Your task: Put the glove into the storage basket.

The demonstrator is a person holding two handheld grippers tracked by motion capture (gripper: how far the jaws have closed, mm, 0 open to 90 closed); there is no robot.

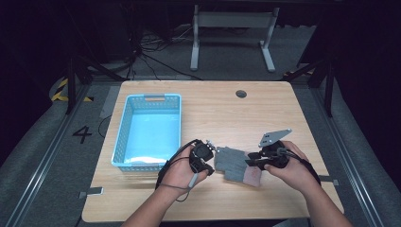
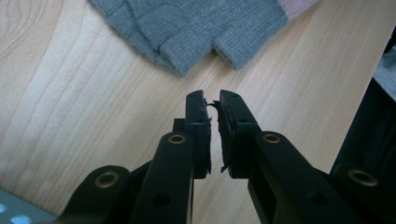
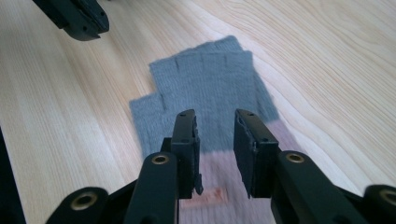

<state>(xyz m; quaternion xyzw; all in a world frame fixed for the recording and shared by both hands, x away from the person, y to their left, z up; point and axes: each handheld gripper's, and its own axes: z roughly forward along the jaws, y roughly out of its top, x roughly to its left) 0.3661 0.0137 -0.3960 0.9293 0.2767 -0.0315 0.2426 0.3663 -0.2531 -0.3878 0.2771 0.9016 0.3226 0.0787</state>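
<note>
Surface carries a blue basket toward its left edge. Grey glove lies flat near the front edge, between both tongs. Left tongs nearly pressed together, gripping nothing; right tongs spread above the cuff.

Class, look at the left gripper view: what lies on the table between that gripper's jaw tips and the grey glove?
Nothing: only bare wood of the table separates the left gripper from the grey glove.
</note>
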